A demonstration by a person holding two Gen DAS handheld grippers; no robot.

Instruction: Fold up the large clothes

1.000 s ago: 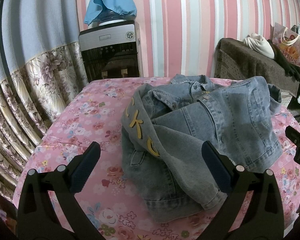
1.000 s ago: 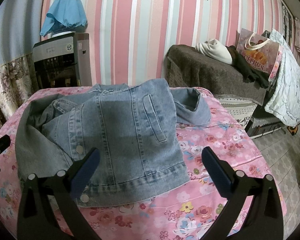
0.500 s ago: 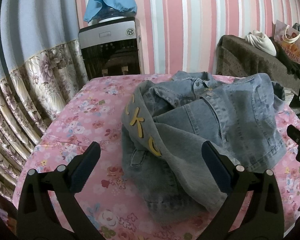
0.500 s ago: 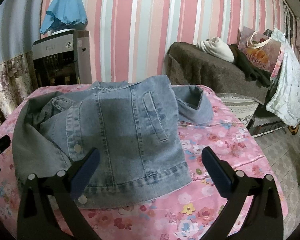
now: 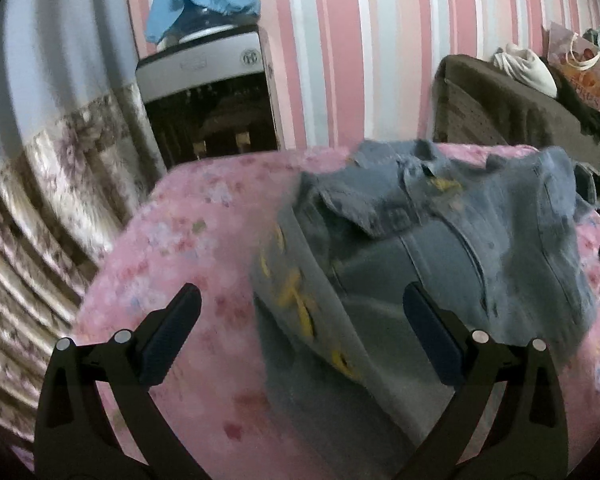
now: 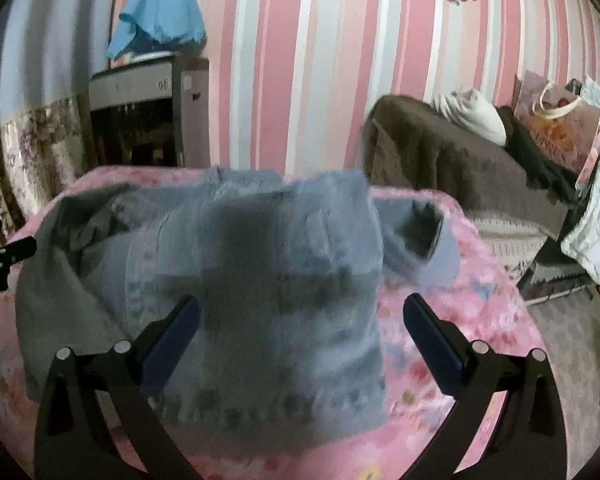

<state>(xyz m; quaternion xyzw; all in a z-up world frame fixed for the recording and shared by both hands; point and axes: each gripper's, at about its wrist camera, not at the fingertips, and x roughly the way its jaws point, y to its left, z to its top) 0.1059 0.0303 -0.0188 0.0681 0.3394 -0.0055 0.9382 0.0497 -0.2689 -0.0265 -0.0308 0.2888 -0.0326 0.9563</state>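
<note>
A round counter (image 5: pixel 188 248) covered in a pink flowered cloth is seen in both wrist views, and on it the denim jacket (image 6: pixel 268 280) is spread in a loose, half-gathered heap. In the right wrist view the body panel is draped towards the camera with its hem near the counter's front edge; in the left wrist view a grey sleeve (image 5: pixel 300 304) bearing yellow lettering is laid across the nearer side. Both pictures are smeared by motion, so seams and buttons cannot be made out clearly.

The jacket is judged to be fairly heavy and stiff for clothing: thick denim, bulky at collar and seams, not slippery, not fragile, and likely to hold a crease once pressed. Hold is best taken at firm doubled edges, namely the hem corners, the shoulder seams or a cuff, rather than mid-panel, where only a single loose layer would be pinched.

The left claw (image 5: pixel 296 332) is spread wide and nothing is held between its fingers; it is poised over the sleeve side. The right claw (image 6: pixel 300 332) is likewise released and empty, above the hem side.

Of containers, a gift bag (image 6: pixel 556 128) is seen on a brown-draped seat behind; its contents cannot be told.
</note>
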